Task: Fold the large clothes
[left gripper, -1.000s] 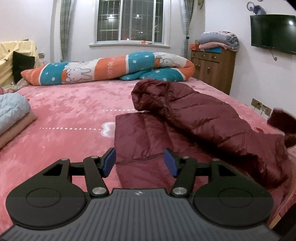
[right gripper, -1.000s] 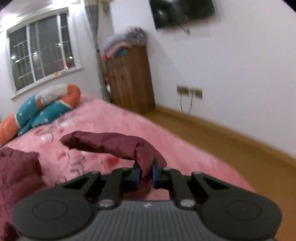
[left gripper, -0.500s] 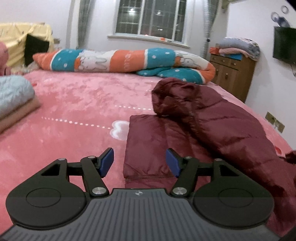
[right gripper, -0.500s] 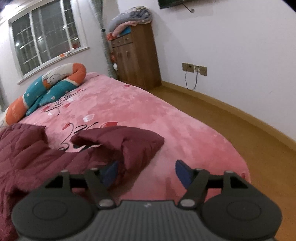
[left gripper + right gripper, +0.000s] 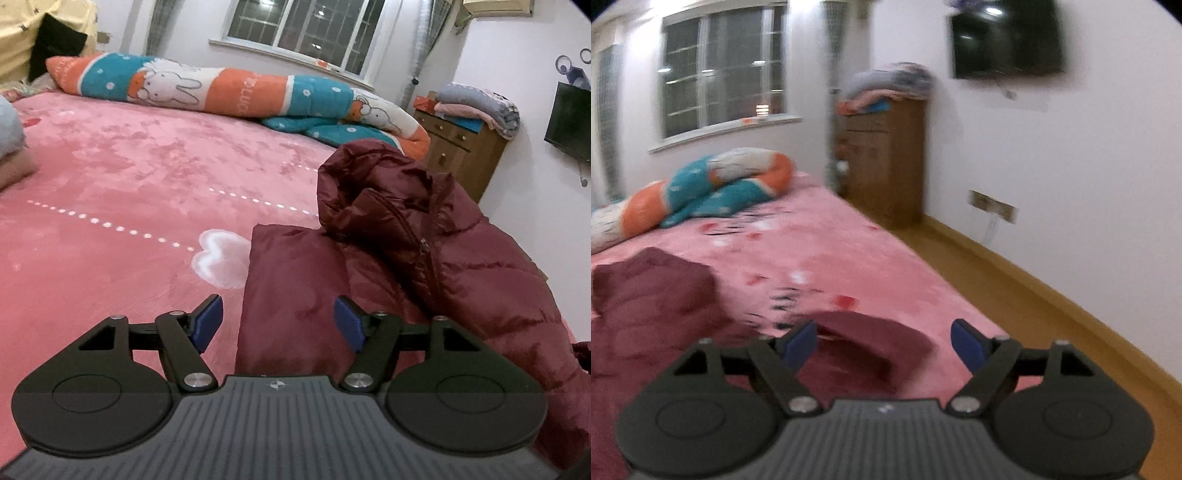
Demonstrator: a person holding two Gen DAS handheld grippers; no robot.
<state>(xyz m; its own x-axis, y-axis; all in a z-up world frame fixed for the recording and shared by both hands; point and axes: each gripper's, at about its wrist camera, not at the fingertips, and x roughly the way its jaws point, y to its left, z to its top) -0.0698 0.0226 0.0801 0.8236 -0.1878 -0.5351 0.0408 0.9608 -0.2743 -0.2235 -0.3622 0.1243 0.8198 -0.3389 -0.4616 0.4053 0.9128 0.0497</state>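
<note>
**Operator:** Left wrist view first. I see no box or basket with things in it. The only storage is the wooden cabinet (image 5: 458,155) by the far wall, its drawers are closed, and folded blankets (image 5: 480,107) lie on top of it.

**Colleague:** And the surface?

**Operator:** It is a bed with a pink plush cover (image 5: 110,177), with a white heart shape and dotted lines on it. A long bolster pillow (image 5: 221,88) in orange and teal, with rabbits, lies along the far side under the window (image 5: 303,29). A dark screen (image 5: 1008,40) hangs on the white wall, and the floor (image 5: 1015,295) beside the bed is wood.

**Colleague:** Where is the garment?

**Operator:** The maroon down jacket (image 5: 461,266) lies on the right part of the bed. One flat panel is spread toward me and the puffy body with the zipper is piled on it. In the right wrist view, which is blurred, a sleeve (image 5: 871,343) of it rests curved on the cover near the bed edge.

**Colleague:** The tongs?

**Operator:** My left gripper (image 5: 277,323) has its jaws wide and still opening. The flat panel edge is seen between them, but the pads do not press it. My right gripper (image 5: 884,341) is also opening, wide apart. The sleeve lies between and below the pads and is not pinched.
</note>
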